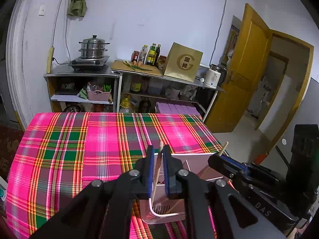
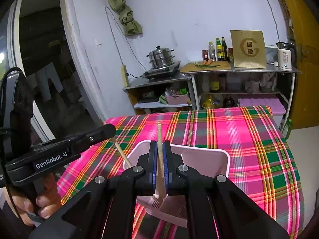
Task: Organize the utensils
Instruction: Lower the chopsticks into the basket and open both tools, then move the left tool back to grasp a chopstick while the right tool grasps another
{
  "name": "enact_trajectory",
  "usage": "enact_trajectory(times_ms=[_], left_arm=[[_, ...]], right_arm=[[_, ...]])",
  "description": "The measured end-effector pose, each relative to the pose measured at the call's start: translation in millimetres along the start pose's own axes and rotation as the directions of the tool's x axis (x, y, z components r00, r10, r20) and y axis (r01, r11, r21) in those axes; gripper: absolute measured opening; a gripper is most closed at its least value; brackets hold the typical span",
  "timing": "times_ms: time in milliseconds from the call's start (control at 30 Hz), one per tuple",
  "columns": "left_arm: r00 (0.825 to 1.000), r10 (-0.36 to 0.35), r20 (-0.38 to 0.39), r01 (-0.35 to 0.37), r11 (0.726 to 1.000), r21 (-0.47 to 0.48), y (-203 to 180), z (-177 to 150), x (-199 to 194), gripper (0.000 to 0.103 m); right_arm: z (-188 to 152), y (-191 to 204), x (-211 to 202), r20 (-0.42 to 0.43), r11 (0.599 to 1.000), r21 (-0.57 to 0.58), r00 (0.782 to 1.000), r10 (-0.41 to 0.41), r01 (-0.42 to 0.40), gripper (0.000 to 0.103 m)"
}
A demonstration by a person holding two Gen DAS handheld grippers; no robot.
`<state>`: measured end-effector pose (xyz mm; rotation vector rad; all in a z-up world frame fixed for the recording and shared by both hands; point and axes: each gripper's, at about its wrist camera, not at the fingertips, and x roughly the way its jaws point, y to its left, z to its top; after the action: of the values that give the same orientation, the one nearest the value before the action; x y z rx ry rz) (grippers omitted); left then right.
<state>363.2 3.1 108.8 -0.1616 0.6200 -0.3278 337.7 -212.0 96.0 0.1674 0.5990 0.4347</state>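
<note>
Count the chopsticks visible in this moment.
2: one chopstick between the left gripper jaws, one in the right gripper, both over the pink bin; others inside may be hidden.

Both views ride on hand-held grippers and look forward and somewhat downward along their own fingers, very near a pink utensil holder [image 1: 159, 211] on the plaid tablecloth [image 1: 79, 149]. The left wrist camera sits to the left and catches the right gripper [image 1: 221, 155] at its right edge; the right wrist camera catches the left gripper [image 2: 113, 131] at its left edge. Both share the holder [image 2: 209, 157], the cloth [image 2: 249, 139], and the far steel shelving [image 1: 83, 75] with the steamer pot [image 2: 161, 57] against the wall.
</note>
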Motion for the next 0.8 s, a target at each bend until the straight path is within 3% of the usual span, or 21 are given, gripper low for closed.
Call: enact_trajectory(times_ms=[100,433,800], left_arm=[[1.000,-0.001,0.013,0.001,1.000,0.008,-2.1,-1.3,-6.5,0.023],[0.997,0.029,0.075,-0.032,0.998,0.048,-14.5,-23.3,-52.8,0.029],[0.994,0.054,0.093,-0.065,0.991,0.119,-37.0,-106.9,-109.0,0.033]], right_arm=[[-0.2,1.9,-5.5,0.011,1.000,-0.011,1.000,-0.009,0.009,0.007],[-11.4,8.3,-49.9,0.052,0.999,-0.031,0.998,-0.019,0.020,0.013],[-66.6,25.4,-127.3,0.091,0.997,-0.073,0.995,-0.032,0.039,0.017]])
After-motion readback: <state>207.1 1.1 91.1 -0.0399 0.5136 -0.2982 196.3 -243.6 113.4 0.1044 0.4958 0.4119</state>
